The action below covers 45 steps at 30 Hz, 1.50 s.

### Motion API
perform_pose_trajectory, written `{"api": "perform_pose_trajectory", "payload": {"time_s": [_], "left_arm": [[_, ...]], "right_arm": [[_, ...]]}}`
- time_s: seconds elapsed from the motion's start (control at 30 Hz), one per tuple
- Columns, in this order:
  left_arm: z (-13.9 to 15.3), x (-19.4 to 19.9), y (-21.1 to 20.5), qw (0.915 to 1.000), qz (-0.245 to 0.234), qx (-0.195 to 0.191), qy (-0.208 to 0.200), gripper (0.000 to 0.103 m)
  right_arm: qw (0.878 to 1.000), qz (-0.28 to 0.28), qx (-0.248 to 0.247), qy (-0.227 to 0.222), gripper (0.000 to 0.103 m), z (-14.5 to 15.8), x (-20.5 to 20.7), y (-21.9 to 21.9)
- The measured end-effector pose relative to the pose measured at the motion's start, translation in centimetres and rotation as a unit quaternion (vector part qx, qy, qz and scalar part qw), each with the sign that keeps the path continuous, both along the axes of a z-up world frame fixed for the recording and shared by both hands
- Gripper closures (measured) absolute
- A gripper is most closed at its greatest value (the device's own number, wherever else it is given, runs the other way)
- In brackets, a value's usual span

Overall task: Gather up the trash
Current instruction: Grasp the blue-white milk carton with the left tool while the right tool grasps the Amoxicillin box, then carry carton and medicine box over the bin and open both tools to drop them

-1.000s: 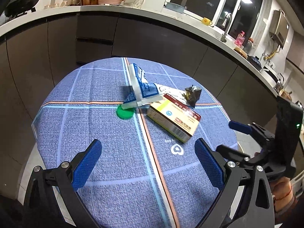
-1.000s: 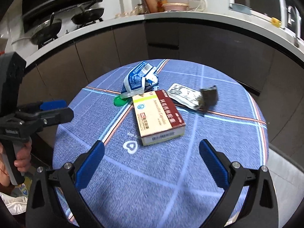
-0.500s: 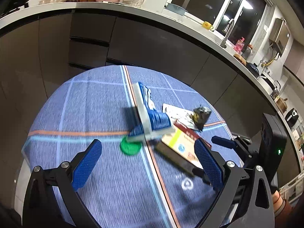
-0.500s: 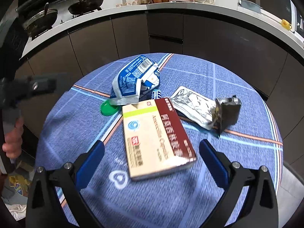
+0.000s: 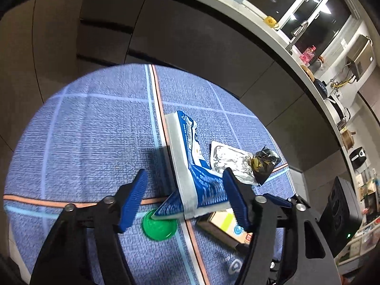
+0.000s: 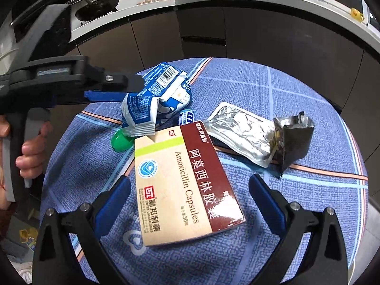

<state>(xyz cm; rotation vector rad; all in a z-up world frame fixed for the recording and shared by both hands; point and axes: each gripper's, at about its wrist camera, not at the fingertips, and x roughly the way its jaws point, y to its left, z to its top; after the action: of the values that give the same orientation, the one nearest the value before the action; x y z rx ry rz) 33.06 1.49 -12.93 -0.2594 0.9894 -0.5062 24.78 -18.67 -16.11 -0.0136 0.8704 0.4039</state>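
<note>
On the round blue table lie a blue-and-white snack wrapper, a green cap, a beige-and-maroon Amoxicillin box, a silver foil pouch and a dark torn packet. My left gripper is open, its fingers on either side of the wrapper's near end. It also shows in the right wrist view beside the wrapper. My right gripper is open, its fingers on either side of the box.
Dark cabinets and a curved counter stand behind the table. A stove with pans is at the back left. The table edge drops off close on the right. A small blue item lies behind the box.
Both grippers have moved forward and down: the left one now straddles the wrapper, the right one now straddles the box. The trash has not moved.
</note>
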Motion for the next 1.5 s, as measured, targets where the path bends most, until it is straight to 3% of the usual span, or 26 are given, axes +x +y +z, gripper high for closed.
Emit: {"api": "perform_pose_trajectory", "payload": {"time_s": [0.17,0.27,0.3,0.43,0.73,1.13,1.5], "left_arm": [[-0.9,1.4,-0.6,0.9997,-0.001,-0.001,0.023,0.052],[-1.1,1.4,-0.9,0.9997,-0.004,0.002,0.024,0.053],[-1.0,1.4,-1.0,0.9997,-0.007,0.003,0.023,0.057],[-0.8,1.2,-1.7,0.9996,-0.02,0.013,0.018,0.087],[2.3,-2.2,-2.2,0.9984,-0.013,0.039,-0.04,0.091],[6.7,-7.7,-1.4,0.9959,0.0,0.021,-0.088,0.092],[9.9,-12.4,-2.4,0.9918,-0.027,0.016,-0.123,0.092]], "right_arm": [[1.0,0.017,-0.006,-0.009,0.005,0.1,0.0,0.5],[1.0,0.025,-0.014,-0.009,0.014,0.0,-0.1,0.9],[1.0,0.026,-0.015,-0.008,0.021,0.0,-0.1,1.0],[0.999,0.026,-0.021,-0.015,0.023,0.3,-0.4,1.2],[0.999,0.016,-0.021,-0.039,0.026,2.0,-2.6,1.1],[0.997,-0.023,0.001,-0.079,0.027,5.6,-7.4,-2.0],[0.99,-0.068,0.017,-0.12,0.027,8.6,-12.1,-5.3]]}}
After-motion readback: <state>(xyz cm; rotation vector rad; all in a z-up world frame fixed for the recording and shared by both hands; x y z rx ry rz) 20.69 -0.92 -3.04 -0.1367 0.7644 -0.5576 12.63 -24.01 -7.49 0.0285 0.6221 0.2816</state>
